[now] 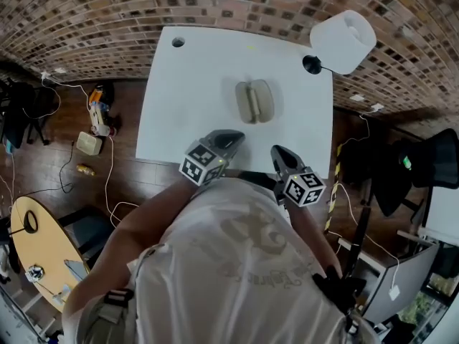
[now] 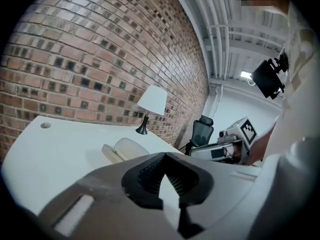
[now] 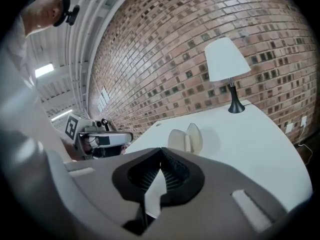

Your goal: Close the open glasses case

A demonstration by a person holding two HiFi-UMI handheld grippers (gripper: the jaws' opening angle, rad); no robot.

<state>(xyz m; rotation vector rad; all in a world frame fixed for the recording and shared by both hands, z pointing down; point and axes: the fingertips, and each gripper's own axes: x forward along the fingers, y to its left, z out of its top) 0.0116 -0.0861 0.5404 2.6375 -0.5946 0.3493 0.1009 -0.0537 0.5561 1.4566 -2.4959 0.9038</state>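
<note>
Beige and smooth, the glasses case (image 1: 254,100) lies open on the white table (image 1: 193,92), its two shells spread like a book, a little way in from the lamp (image 1: 343,41) towards the table's middle. I'd judge it light and stiff, a hard shell with a sprung hinge, likely to skate on that slick top if pushed from one side only. The free outer edge of one shell looks the best place to press or lift, with the other shell steadied so it folds over and snaps to.

Both tools hang at the table's edge farthest from the lamp, well apart from the case. The left gripper (image 1: 234,137) has its jaws together with nothing between them; the right gripper (image 1: 277,152) is likewise closed and empty.

Behind the lamp runs a brick wall. Below it, off the table's side, a dark office chair (image 1: 437,156) stands on a wooden floor strewn with cables.
</note>
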